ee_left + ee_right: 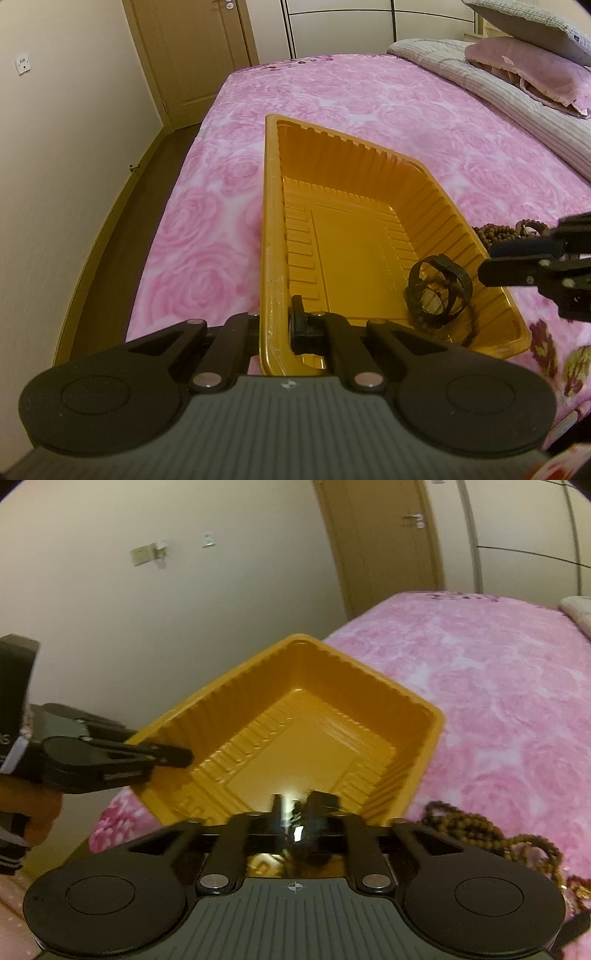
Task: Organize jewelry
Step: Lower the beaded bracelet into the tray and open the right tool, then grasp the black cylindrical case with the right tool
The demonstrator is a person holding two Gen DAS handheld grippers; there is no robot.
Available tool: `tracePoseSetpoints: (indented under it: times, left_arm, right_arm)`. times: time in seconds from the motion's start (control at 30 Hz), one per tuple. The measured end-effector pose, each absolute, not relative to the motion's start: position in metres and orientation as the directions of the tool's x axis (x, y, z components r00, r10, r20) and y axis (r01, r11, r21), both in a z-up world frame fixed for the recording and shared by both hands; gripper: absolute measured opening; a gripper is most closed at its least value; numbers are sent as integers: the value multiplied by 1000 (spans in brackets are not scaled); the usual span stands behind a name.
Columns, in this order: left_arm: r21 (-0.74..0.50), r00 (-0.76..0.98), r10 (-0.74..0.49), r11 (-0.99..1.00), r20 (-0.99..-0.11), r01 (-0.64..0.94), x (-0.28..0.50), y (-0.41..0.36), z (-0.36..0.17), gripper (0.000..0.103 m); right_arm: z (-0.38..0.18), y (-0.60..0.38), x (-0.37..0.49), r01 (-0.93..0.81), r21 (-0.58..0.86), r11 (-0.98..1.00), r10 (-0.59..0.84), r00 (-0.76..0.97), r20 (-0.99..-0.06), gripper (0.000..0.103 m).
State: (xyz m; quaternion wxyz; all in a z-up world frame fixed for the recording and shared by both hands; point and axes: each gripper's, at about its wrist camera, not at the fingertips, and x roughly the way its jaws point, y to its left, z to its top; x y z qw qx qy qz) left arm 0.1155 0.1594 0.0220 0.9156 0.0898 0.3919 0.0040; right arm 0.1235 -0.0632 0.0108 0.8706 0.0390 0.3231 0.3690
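An orange plastic tray (273, 229) lies on the pink bed. My left gripper (275, 325) is shut on the tray's near rim and holds it; it shows at the left of the right wrist view (173, 755). A black strap bracelet (439, 291) lies in the tray's near right corner. My right gripper (304, 805) hovers over that corner, fingers nearly together, with something dark and shiny between them; whether it grips is unclear. A brown bead necklace (480, 830) lies on the bed beside the tray, also showing in the left wrist view (495, 234).
The bed has a pink rose-pattern cover (369, 96). Pillows and a folded grey quilt (517, 74) lie at the far right. A wall and a wooden door (192, 55) stand to the left, with dark floor (122, 221) below the bed edge.
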Motion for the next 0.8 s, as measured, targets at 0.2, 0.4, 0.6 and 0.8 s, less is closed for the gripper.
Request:
tracePoseSetpoints:
  times: [0.2, 0.4, 0.6, 0.8]
  left_arm:
    - [182, 679, 83, 980, -730, 75, 117, 159, 21, 2]
    - [199, 662, 89, 976, -744, 92, 120, 158, 20, 2]
    - [216, 656, 94, 971, -749, 107, 120, 156, 22, 2]
    - [225, 657, 98, 968, -748, 111, 120, 154, 23, 2]
  right_arm:
    - [12, -106, 116, -534, 312, 786, 613, 608, -505, 58]
    - [-2, -158, 100, -389, 290, 874, 485, 681, -548, 58]
    - [-19, -204, 78, -228, 303, 925, 371, 708, -601, 58]
    - [-41, -230, 70, -110, 314, 943, 299, 692, -657, 58]
